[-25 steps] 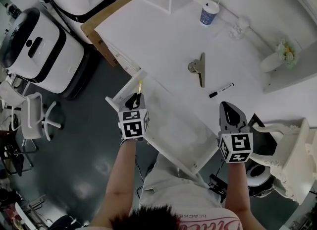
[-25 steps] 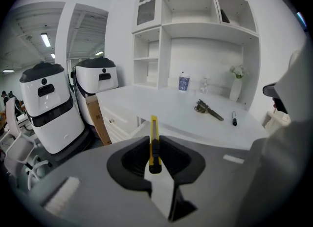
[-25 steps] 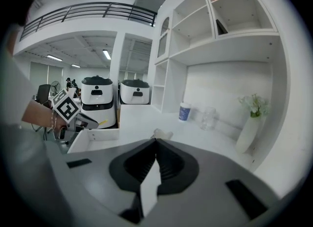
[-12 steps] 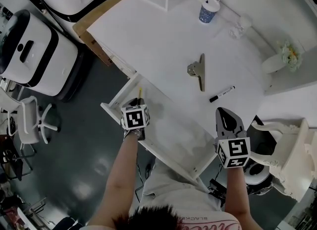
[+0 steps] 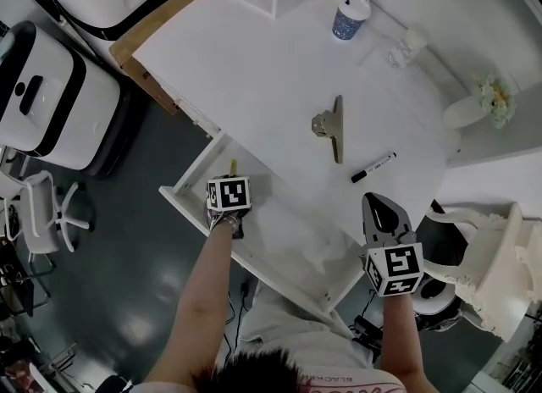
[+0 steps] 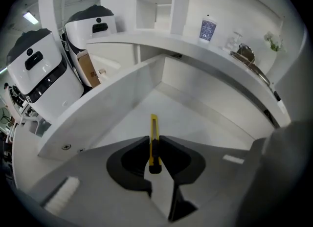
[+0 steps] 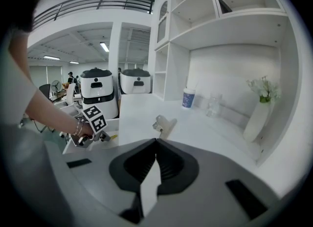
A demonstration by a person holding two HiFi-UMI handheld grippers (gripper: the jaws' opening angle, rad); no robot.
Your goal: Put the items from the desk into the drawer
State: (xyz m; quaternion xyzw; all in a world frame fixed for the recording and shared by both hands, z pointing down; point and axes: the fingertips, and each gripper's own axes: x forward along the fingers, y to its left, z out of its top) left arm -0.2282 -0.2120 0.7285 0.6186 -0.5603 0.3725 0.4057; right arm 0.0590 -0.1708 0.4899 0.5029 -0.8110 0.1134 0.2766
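Here, yellow knife (image 6: 154,123) between jaws of left tool (image 6: 154,140), above drawer (image 6: 195,118).

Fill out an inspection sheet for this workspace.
Surface: white desk, its drawer pulled open.
Job's things: utility knife held by the left claw, pointing into the drawer; binder clip and marker on the desk.
Clutter: paper cup, glass, vase along the back.
Grippers: left claw shut on the utility knife; right claw shut, empty.
Cables: nothing seen on the desk.
Surroundings: white machines, cardboard box, office chair.
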